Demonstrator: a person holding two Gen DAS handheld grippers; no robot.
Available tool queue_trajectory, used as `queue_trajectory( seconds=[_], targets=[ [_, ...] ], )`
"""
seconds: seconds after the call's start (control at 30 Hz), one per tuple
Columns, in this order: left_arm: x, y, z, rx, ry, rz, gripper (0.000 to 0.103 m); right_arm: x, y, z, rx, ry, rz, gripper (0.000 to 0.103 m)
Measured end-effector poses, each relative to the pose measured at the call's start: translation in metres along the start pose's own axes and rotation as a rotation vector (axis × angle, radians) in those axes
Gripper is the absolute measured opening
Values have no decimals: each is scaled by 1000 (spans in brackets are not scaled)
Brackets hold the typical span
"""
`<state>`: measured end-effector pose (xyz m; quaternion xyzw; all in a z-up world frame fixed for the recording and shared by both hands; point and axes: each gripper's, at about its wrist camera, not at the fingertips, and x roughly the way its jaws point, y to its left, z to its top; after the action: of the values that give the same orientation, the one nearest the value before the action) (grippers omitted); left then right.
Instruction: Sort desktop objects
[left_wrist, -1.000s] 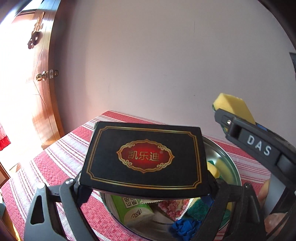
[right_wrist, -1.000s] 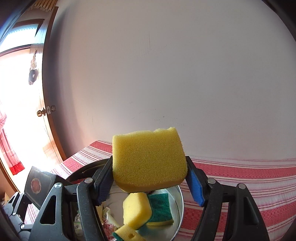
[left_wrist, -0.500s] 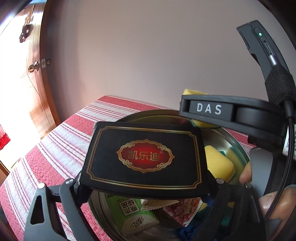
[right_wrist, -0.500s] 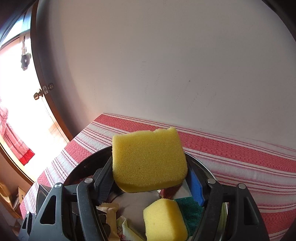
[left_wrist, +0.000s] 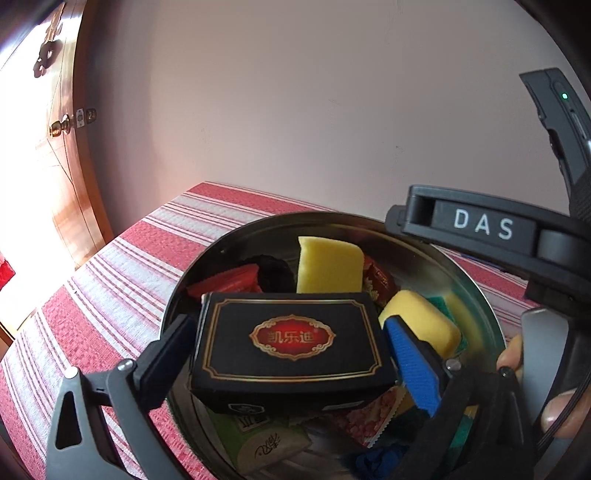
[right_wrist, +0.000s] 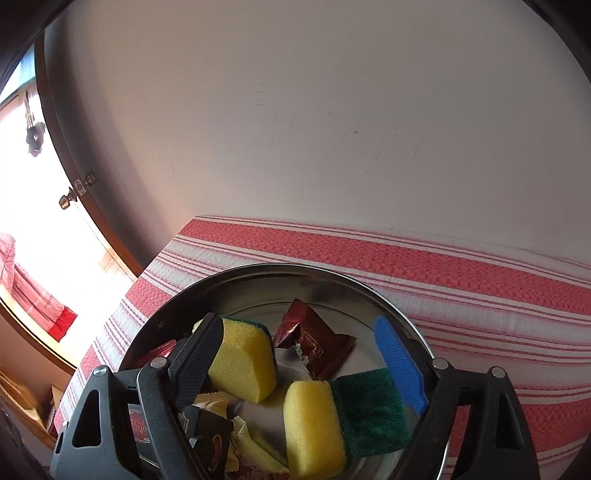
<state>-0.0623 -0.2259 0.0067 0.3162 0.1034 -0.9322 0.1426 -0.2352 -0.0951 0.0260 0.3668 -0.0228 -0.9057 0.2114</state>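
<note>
Your left gripper hangs over the metal bowl with its jaws opening; the black box sits between them, the pads no longer pressing on its sides, and lies on the packets in the bowl. Your right gripper is also over the bowl, its jaws opening too: the yellow sponge lies against the black left finger, well apart from the blue pad. A second sponge with a green back lies just below it, beside a dark red packet. The bowl stands on a red striped cloth.
</note>
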Motion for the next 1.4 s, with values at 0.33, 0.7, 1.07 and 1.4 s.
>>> queue_trajectory(
  seconds=[0.33, 0.7, 1.07, 1.4],
  targets=[
    [-32, -12, -9, 29, -104, 39, 102, -76, -22, -29, 45, -243, -79, 91],
    [-55, -19, -33, 29, -128, 118, 102, -141, -30, -103, -1, -434, -156, 100],
    [-72, -13, -47, -4, -140, 167, 102, -161, -32, -134, 1, -461, -149, 100],
    [-76, -18, -51, 60, -159, 237, 102, -179, -25, -143, -52, -559, -214, 100]
  ],
)
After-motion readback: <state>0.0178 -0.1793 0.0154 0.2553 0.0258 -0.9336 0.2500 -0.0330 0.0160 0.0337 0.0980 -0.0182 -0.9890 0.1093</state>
